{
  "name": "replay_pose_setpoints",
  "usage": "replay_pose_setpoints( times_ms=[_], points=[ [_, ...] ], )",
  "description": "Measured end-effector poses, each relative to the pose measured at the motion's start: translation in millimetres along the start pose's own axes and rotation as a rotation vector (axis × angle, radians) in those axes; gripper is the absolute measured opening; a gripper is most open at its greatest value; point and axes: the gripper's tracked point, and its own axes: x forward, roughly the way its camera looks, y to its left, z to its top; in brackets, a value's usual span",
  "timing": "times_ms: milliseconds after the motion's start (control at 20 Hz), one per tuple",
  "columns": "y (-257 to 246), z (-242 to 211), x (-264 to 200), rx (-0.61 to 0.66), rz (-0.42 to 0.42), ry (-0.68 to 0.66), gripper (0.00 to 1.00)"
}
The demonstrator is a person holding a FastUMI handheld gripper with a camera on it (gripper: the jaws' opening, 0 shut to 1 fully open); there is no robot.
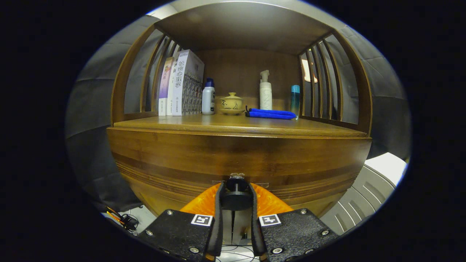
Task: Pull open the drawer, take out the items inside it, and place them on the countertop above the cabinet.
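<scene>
A wooden cabinet stands right in front of me, its drawer front (pixel 236 153) a wide band of brown wood with no gap showing along its top. A dark round knob (pixel 236 198) sticks out of the drawer front, low in the middle. My gripper (pixel 236 196) is shut on that knob, one finger pressing on each side of it. Above the drawer lies the wooden countertop (pixel 204 123). The inside of the drawer is hidden.
On the countertop, under a wooden shelf, stand books (pixel 180 85), a white bottle with a blue cap (pixel 208 98), a yellow lidded cup on a saucer (pixel 232 103), a white pump bottle (pixel 265 92), a teal bottle (pixel 295 98) and a blue folded item (pixel 271 114). Slatted wooden sides flank them.
</scene>
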Motion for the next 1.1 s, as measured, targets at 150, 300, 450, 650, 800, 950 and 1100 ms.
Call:
replay_pose_setpoints(
  times_ms=[150,300,450,650,800,950,1100],
  points=[
    [-0.3,-3.0,-17.5,0.009,-0.005,0.0,0.33],
    [0.7,-7.5,-41.2,0.008,-0.007,0.001,0.32],
    [0.2,-11.6,-68.4,0.004,-0.01,-0.006,0.32],
    [1.1,-21.5,-99.9,0.003,-0.01,-0.01,0.32],
    [5.4,-25.0,-118.6,0.013,-0.001,-0.024,0.32],
    [5.5,-30.2,-136.1,0.006,-0.009,-0.007,0.32],
    [10.2,-34.8,-153.5,0.04,0.004,-0.009,0.32]
  ],
)
